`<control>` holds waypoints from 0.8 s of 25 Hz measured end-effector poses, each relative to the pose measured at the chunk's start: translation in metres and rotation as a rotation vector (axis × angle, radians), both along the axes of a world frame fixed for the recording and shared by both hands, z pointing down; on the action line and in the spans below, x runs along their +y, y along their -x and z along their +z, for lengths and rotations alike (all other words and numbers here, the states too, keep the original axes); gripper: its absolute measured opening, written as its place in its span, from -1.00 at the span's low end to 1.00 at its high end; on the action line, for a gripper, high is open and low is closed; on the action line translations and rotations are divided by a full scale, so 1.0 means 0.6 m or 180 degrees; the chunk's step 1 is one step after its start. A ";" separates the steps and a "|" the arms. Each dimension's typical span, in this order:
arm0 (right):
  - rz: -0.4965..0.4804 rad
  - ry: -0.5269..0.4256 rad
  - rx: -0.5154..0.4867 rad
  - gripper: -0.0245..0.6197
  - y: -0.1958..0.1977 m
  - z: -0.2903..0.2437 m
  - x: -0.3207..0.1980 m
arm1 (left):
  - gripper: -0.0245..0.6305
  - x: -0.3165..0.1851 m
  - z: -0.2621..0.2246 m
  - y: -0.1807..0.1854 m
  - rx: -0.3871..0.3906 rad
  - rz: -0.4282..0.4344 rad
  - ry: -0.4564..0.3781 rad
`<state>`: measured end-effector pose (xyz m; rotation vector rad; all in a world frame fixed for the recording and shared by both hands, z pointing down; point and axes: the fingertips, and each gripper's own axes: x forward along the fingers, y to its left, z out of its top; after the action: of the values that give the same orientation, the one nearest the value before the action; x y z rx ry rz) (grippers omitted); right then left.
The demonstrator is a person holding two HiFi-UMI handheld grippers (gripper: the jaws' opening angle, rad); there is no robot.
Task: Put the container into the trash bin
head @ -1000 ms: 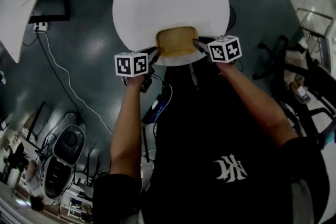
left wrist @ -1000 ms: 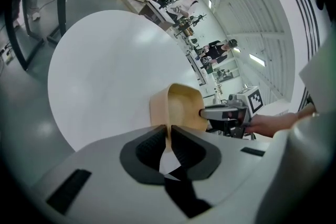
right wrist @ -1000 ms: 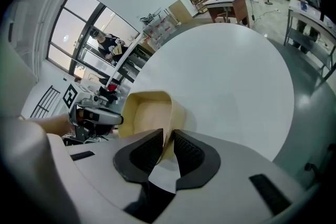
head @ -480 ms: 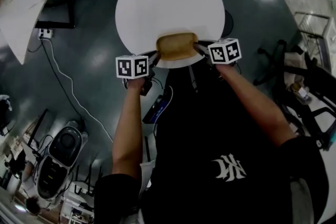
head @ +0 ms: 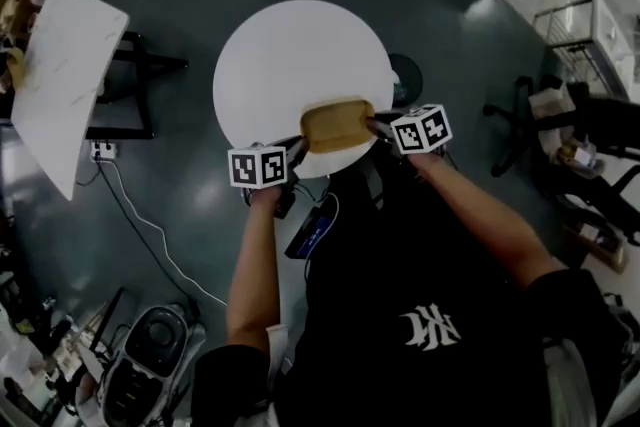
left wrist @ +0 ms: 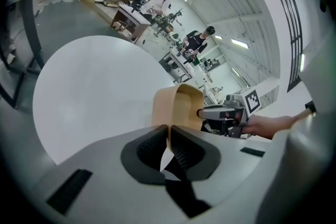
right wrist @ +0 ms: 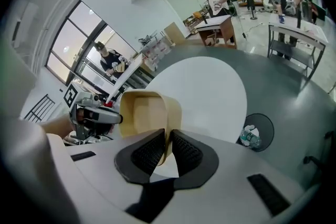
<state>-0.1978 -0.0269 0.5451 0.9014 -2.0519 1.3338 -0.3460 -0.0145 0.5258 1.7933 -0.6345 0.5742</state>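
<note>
item: shallow tan rectangular container (head: 337, 123) with rounded corners and thin walls, seemingly moulded paper or fibre, empty
location: over the near edge of the round white counter (head: 290, 55), spanning the gap between the two grippers; it looks lifted off the surface, though the underside is not visible
orientation: open side up and roughly level in the head view
left gripper: (head: 297, 147) jaws pressed together on the thin wall at the container's left short end, with the wall sandwiched between the ribbed black pads
right gripper: (head: 378, 126) jaws pinching the wall at the opposite short end in the same way
destination: dark round trash bin (head: 407, 78) on the grey floor just beside the counter's right edge, with a crumpled clear bottle (right wrist: 250, 136) lying inside
weight: judged very light
stiffness: judged low; the thin wall probably bows if squeezed hard or if the grippers drift together or apart
surface: matt, so likely not slippery against ribbed pads
fragility: unlikely to break, but may crease or tear at the rim
best hold: upright walls at the two short ends, as now; a single-end pinch would probably let it droop or swing
caution: hold the gripper spacing constant over the bin and release both ends together
</note>
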 end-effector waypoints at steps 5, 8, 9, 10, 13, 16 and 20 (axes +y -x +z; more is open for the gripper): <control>0.0243 -0.0205 -0.0005 -0.71 -0.070 -0.029 -0.021 | -0.85 -0.041 -0.031 -0.068 0.0030 0.0298 -0.0175; 0.0358 -0.0304 -0.0023 -0.71 -0.123 -0.046 -0.027 | -0.84 -0.053 -0.059 -0.123 0.0041 0.0471 -0.0281; 0.0397 -0.0334 -0.0036 -0.72 -0.141 -0.051 -0.031 | -0.84 -0.058 -0.068 -0.142 0.0044 0.0514 -0.0314; 0.0433 -0.0361 -0.0046 -0.72 -0.161 -0.057 -0.034 | -0.84 -0.063 -0.075 -0.162 0.0045 0.0550 -0.0340; 0.0508 -0.0423 -0.0044 -0.72 -0.230 -0.073 -0.038 | -0.84 -0.075 -0.090 -0.232 0.0036 0.0660 -0.0397; 0.0577 -0.0481 -0.0058 -0.72 -0.309 -0.089 -0.045 | -0.84 -0.082 -0.101 -0.309 0.0019 0.0773 -0.0437; 0.0657 -0.0562 -0.0051 -0.72 -0.411 -0.109 -0.063 | -0.84 -0.101 -0.118 -0.410 0.0029 0.0859 -0.0510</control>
<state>0.0489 -0.0649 0.4795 1.2117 -2.1623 1.2800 -0.1000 -0.0749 0.4551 2.0486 -0.4446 0.7123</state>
